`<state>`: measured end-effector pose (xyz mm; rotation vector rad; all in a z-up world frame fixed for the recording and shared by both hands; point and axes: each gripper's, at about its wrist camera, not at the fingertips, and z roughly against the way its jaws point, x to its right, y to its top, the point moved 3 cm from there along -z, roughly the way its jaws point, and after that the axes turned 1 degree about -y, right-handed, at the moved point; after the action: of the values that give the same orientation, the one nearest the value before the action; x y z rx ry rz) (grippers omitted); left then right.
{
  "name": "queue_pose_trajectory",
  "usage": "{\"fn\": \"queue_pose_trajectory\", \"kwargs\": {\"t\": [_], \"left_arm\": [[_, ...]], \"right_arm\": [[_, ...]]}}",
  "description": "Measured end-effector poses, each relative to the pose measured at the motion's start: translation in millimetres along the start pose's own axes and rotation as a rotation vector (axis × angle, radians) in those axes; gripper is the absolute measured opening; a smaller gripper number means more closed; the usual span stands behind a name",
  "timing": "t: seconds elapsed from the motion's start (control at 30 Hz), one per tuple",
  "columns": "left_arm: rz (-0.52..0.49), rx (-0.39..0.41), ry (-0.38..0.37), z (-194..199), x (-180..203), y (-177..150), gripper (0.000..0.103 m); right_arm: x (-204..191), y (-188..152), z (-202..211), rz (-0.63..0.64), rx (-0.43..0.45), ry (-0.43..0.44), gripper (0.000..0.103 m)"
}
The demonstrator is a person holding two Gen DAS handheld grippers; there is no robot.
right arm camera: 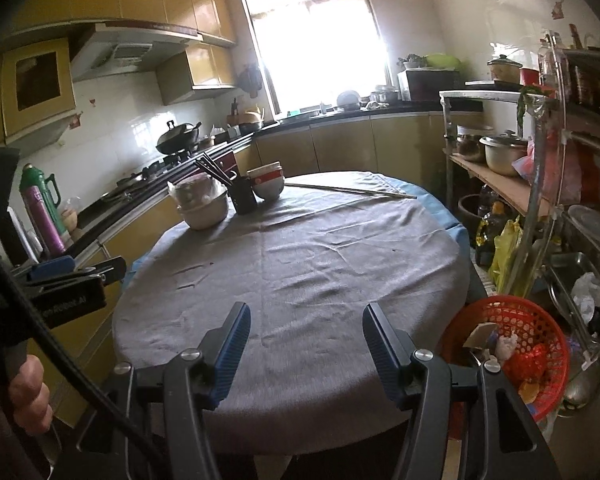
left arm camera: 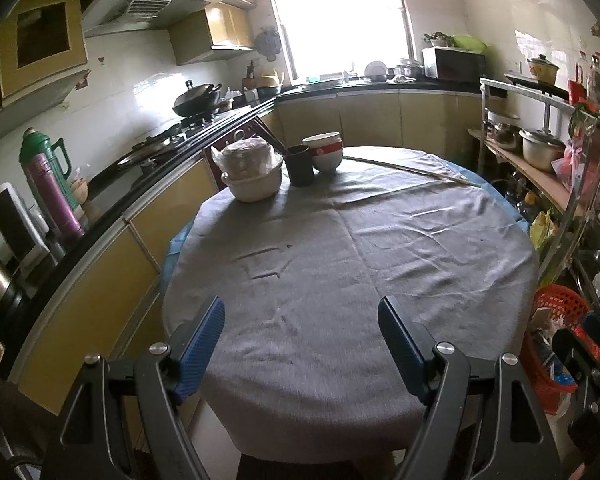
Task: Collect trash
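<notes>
Table [left arm camera: 380, 248] under inspection: round, draped in a grey cloth, with a blue underlayer showing at the edges. My left tongs [left arm camera: 301, 346] hang over the near rim, released, blue pads well apart with only cloth between them. My right tongs [right arm camera: 306, 350] hang likewise over the near rim, released and gripping nothing. In the right wrist view the left tongs appear at the left edge, with fingers of my left hand [right arm camera: 28, 394] wrapped on the handle below.

Trash is gathered in a red mesh basket [right arm camera: 540, 320] just beside the table's right edge, low down; it holds wrappers [right arm camera: 526, 364], crumpled scraps and a piece of card. The same basket shows at the right margin of the left wrist view. I find no loose litter on the cloth, only a few small dark specks.

At the far left of the table stand a bagged item in stacked cream bowls [left arm camera: 252, 178], a dark cup [left arm camera: 299, 164] holding chopsticks, and red-banded white bowls [left arm camera: 326, 152], the cup touching or just beside both. A thin pale stick [left arm camera: 412, 170] lies across the far right part.

Beyond: a counter with a wok [left arm camera: 198, 100] on the stove and thermos flasks [left arm camera: 50, 184] to the left, a bright window ahead, and a cluttered rack with pots at right.
</notes>
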<state>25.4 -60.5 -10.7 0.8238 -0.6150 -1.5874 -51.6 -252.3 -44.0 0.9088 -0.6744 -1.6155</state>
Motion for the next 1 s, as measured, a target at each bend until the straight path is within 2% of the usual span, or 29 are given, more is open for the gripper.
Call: {"fn": "queue_pose_trajectory", "kwargs": {"t": [0.33,0.5,1.0], "left_arm": [[0.021,-0.017,-0.021,8.3,-0.6,-4.0,0.079],[0.014,0.013,-0.016,19.6,-4.1,-6.2,0.079],[0.035,0.015,-0.031,20.8,-18.7,-12.1,0.079]], "right_arm": [[6.0,-8.8,17.6,-0.024,0.008,0.005,0.062],[0.2,-6.8,22.8,-0.023,0.026,0.010,0.062],[-11.0,-6.3,14.5,-0.020,-0.001,-0.013,0.063]]}}
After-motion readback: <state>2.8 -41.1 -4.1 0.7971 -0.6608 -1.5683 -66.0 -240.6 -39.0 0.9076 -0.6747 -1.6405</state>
